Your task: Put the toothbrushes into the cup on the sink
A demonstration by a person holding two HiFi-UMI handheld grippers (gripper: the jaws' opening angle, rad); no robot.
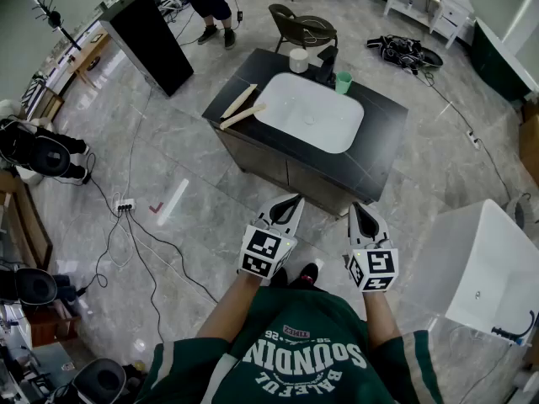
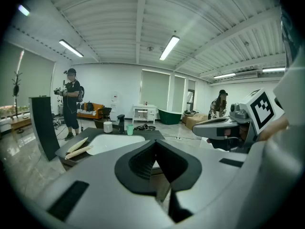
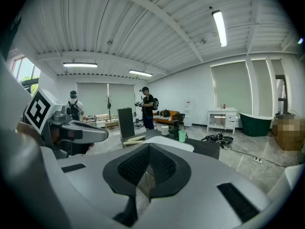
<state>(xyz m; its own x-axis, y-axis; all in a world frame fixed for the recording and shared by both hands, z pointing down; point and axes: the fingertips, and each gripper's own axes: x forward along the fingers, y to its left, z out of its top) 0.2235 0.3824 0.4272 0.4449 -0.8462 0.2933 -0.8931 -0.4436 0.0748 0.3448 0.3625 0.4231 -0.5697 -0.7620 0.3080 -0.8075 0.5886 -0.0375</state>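
My left tool (image 1: 293, 202) and right tool (image 1: 359, 210) are both closed on nothing, well short of the table (image 1: 383, 129). The two toothbrushes (image 1: 240, 108) lie at its left edge beside the sink (image 1: 312, 112), and the green cup (image 1: 343, 82) stands behind the sink. The brushes sit so near the edge that a clumsy grab could knock one to the floor, and a long brush could tip the light cup.

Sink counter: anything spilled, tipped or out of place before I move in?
Nothing stands out. The toothbrushes lie on the counter left of the basin, and the green cup stands upright behind it.
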